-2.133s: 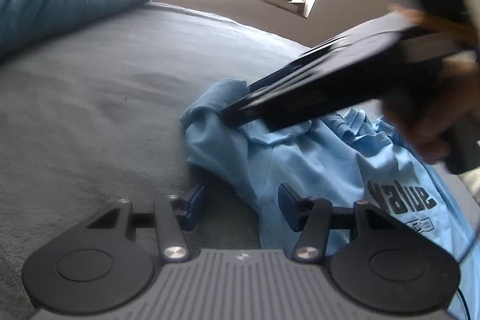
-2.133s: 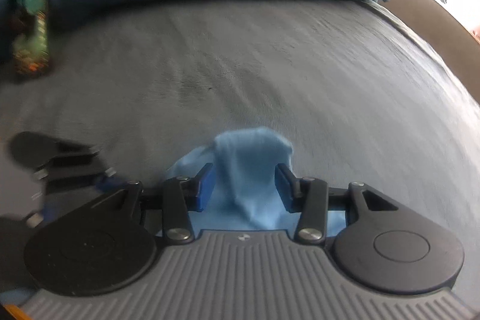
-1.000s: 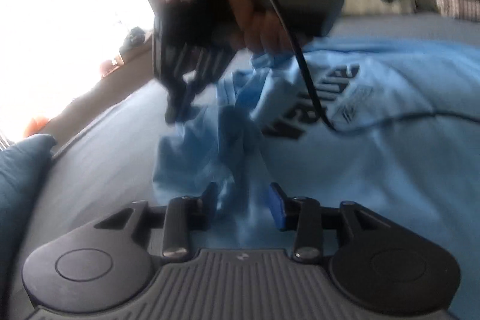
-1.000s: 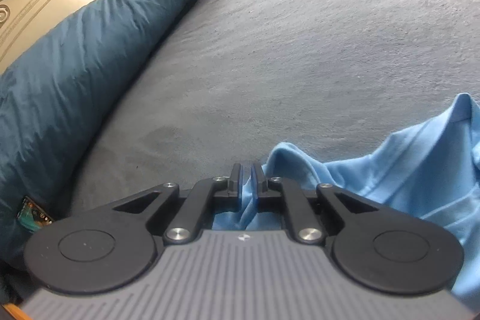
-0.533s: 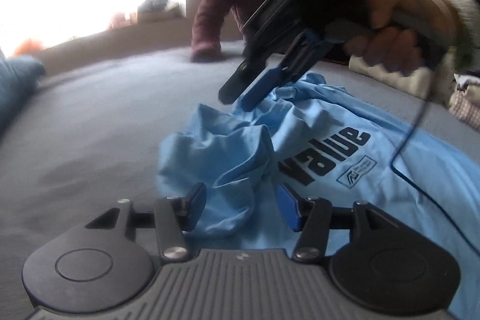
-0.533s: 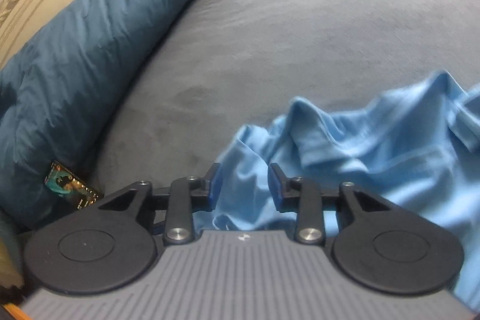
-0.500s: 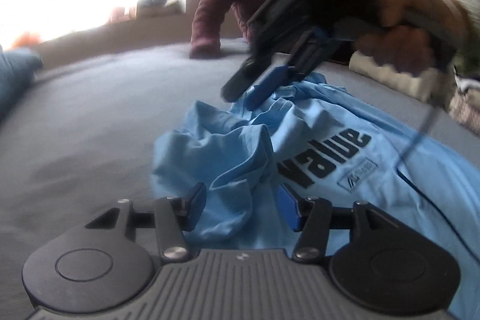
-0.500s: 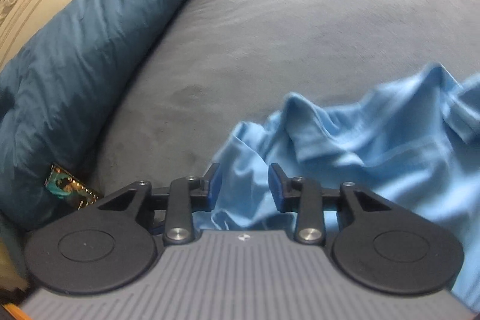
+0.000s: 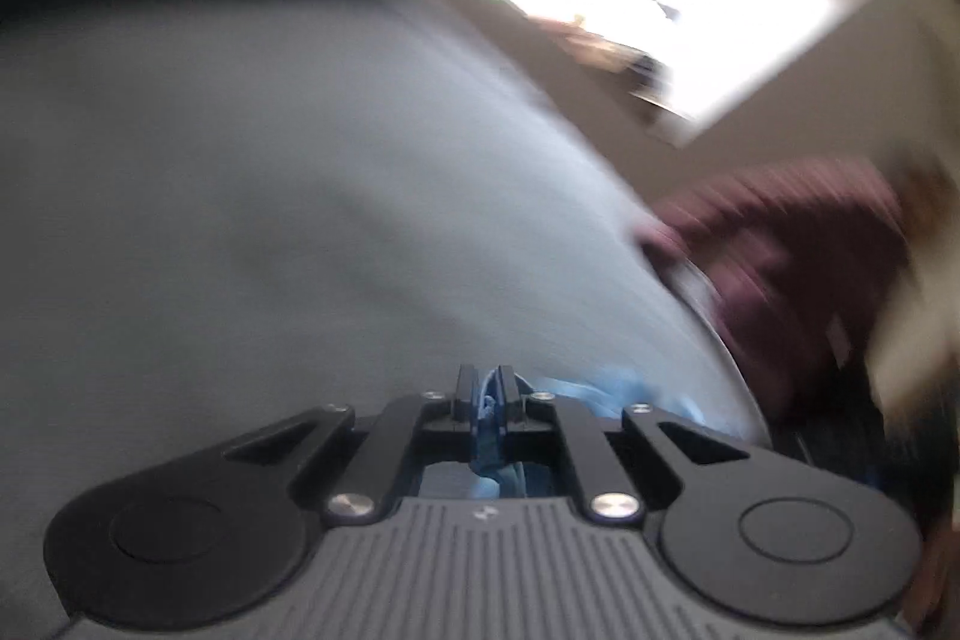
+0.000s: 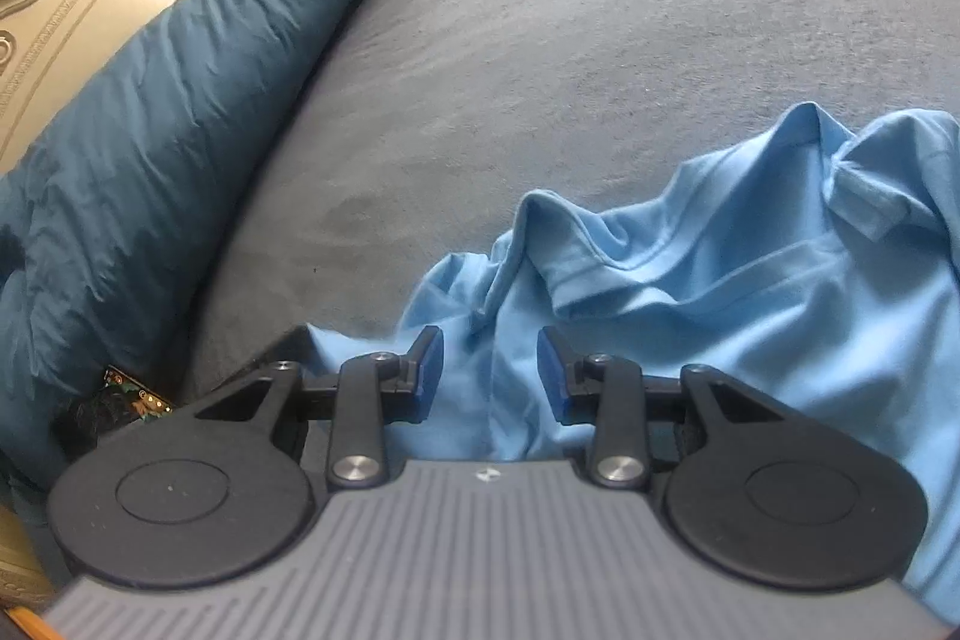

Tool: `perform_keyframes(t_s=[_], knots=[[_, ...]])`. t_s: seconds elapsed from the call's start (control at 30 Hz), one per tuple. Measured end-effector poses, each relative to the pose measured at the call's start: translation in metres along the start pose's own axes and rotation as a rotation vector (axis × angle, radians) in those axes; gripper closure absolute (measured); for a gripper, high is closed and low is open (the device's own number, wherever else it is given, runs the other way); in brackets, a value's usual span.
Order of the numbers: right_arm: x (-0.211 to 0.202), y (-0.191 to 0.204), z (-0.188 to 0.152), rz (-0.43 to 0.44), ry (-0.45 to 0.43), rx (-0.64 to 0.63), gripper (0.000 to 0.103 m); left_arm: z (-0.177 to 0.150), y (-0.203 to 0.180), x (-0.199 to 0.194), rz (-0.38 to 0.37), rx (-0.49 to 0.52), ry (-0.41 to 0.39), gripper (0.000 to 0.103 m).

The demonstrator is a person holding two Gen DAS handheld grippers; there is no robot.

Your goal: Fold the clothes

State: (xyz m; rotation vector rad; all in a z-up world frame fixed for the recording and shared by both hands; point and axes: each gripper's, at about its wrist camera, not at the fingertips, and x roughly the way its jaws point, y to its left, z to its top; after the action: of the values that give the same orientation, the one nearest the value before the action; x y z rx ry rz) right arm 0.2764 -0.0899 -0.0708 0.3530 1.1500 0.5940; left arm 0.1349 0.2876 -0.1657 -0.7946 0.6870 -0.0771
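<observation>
The light blue shirt (image 10: 750, 280) lies crumpled on the grey bed (image 10: 600, 40), near the teal pillow (image 10: 150, 130). The left gripper (image 9: 485, 400) is clamped on a pinch of the shirt's fabric, blue cloth showing between its closed jaws. The right gripper (image 10: 489, 370) stands partly open above a ridge of the shirt, its pads clear of the cloth. To do the step well, the right gripper should take a matching edge, so that the garment can be drawn flat before any fold. The left wrist view is heavily blurred; a maroon sleeve (image 9: 780, 244) shows at its right, and the shirt's full outline is cut off in both views.
</observation>
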Motion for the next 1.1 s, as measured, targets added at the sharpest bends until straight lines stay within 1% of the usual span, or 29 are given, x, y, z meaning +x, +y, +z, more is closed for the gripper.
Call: perform_keyframes(t_s=[0.03, 0.1, 0.17, 0.23, 0.3, 0.37, 0.47, 0.6, 0.7, 0.73, 0.8, 0.83, 0.97, 1.1], knots=[[0.003, 0.000, 0.001, 0.002, -0.001, 0.000, 0.069, 0.002, 0.011, 0.000, 0.037, -0.042, -0.003, 0.097], [0.012, 0.001, 0.003, 0.008, 0.012, 0.011, 0.069, 0.002, 0.024, -0.002, 0.073, -0.069, -0.003, 0.097], [0.021, 0.003, 0.005, 0.019, 0.025, 0.027, 0.069, -0.001, 0.031, -0.005, 0.072, -0.094, -0.010, 0.096], [0.030, 0.005, 0.005, 0.052, 0.046, 0.060, 0.069, -0.004, 0.034, -0.005, 0.077, -0.103, -0.010, 0.096], [0.041, 0.007, 0.002, 0.097, 0.083, 0.108, 0.068, -0.005, 0.036, -0.005, 0.085, -0.092, -0.010, 0.096], [0.053, 0.010, -0.003, 0.142, 0.123, 0.158, 0.063, -0.005, 0.038, -0.006, 0.091, -0.076, -0.014, 0.096], [0.072, 0.016, -0.012, 0.186, 0.181, 0.206, 0.062, -0.007, 0.040, -0.007, 0.092, -0.052, -0.022, 0.096], [0.097, 0.023, -0.026, 0.192, 0.243, 0.226, 0.061, -0.004, 0.044, -0.008, 0.086, -0.054, -0.025, 0.096], [0.116, 0.029, -0.033, 0.179, 0.285, 0.203, 0.061, -0.005, 0.046, -0.008, 0.080, -0.052, -0.026, 0.096], [0.120, 0.031, -0.034, 0.179, 0.287, 0.196, 0.063, -0.005, 0.046, -0.007, 0.076, -0.049, -0.026, 0.096], [0.120, 0.036, -0.031, 0.188, 0.269, 0.164, 0.084, -0.006, 0.046, -0.007, 0.067, -0.043, -0.030, 0.096], [0.115, 0.041, -0.025, 0.199, 0.241, 0.136, 0.096, -0.006, 0.047, -0.007, 0.062, -0.040, -0.033, 0.096], [0.097, 0.062, 0.000, 0.242, 0.129, 0.023, 0.100, -0.008, 0.047, -0.013, 0.044, -0.027, -0.045, 0.096], [0.096, 0.080, 0.034, 0.260, 0.038, -0.012, 0.102, -0.010, 0.048, -0.019, 0.040, -0.019, -0.053, 0.096]])
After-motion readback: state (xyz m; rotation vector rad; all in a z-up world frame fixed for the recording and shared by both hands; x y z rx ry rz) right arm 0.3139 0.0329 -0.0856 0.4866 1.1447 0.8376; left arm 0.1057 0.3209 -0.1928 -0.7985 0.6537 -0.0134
